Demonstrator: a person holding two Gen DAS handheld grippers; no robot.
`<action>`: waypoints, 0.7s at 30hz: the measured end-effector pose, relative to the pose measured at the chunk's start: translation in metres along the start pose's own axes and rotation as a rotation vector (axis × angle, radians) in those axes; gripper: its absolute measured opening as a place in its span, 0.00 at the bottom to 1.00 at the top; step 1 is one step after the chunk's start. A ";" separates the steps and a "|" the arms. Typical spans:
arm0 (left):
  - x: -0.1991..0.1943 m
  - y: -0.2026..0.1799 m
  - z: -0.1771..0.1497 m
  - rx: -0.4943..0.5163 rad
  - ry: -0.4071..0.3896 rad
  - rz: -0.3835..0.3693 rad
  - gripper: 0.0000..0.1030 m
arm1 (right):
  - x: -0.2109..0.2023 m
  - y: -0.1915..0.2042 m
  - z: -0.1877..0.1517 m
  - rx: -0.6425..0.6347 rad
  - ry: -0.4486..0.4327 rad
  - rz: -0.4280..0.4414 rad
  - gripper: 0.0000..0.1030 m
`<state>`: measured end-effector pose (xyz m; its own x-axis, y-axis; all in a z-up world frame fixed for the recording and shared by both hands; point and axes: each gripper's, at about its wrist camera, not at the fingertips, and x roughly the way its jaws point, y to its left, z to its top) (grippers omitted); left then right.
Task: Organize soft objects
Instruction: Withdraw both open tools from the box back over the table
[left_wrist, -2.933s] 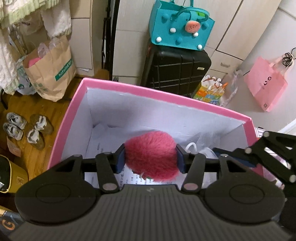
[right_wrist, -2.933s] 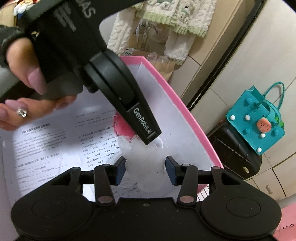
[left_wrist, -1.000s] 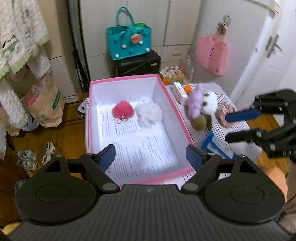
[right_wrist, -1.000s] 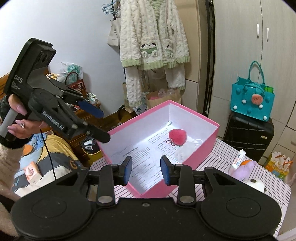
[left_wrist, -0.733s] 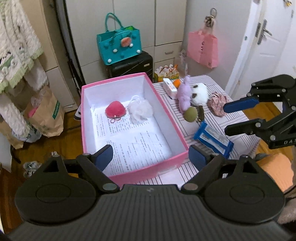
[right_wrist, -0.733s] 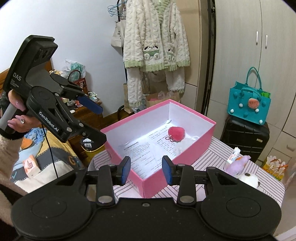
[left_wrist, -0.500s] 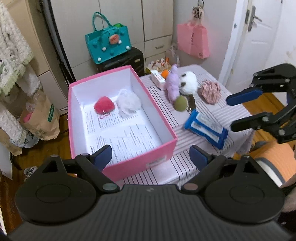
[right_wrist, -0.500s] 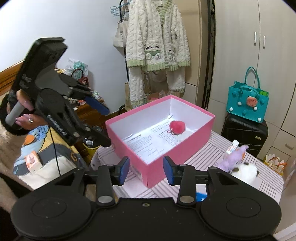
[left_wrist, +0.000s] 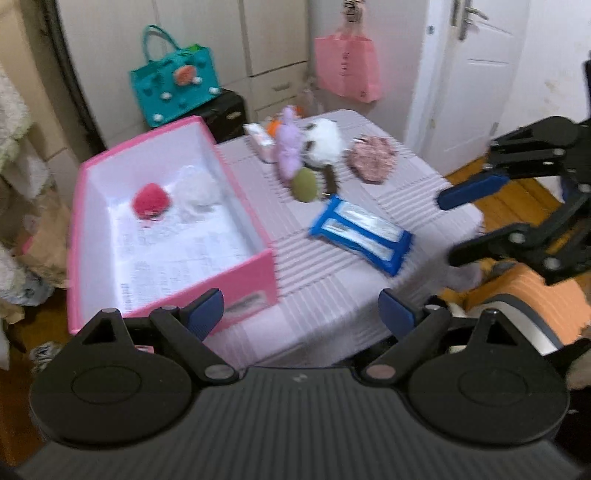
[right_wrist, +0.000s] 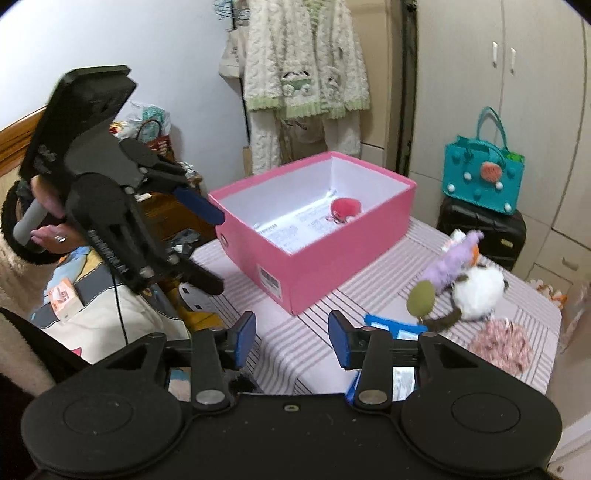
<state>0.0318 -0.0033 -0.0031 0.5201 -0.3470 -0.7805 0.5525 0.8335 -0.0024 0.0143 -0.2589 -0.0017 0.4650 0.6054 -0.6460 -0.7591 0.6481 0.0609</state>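
Note:
A pink box stands on the striped table. Inside lie a red pompom and a white puff on printed paper. On the table beside the box are a purple plush, a white plush, an olive pompom, a pink floral scrunchie and a blue packet. My left gripper is open and empty, held back off the table's near edge. My right gripper is open and empty above the table's near corner.
A teal bag sits on a black suitcase behind the table. A pink bag hangs by the white door. A fleece jacket hangs on the wall. A small carton lies by the plush toys.
Both grippers let go of the red pompom and the white puff inside the box, opened, and pulled back and up away from it. The whole table now shows.

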 end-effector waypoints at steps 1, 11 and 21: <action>0.002 -0.003 0.000 -0.001 0.002 -0.019 0.89 | 0.000 -0.003 -0.004 0.010 0.003 -0.004 0.48; 0.027 -0.017 0.018 -0.023 -0.064 -0.071 0.88 | 0.002 -0.044 -0.034 0.117 0.016 -0.077 0.50; 0.062 -0.039 0.037 0.008 -0.259 -0.014 0.88 | 0.016 -0.082 -0.056 0.115 -0.051 -0.191 0.55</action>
<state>0.0662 -0.0731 -0.0283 0.6610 -0.4580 -0.5944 0.5655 0.8247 -0.0067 0.0580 -0.3283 -0.0599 0.6198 0.4876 -0.6149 -0.5995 0.7998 0.0300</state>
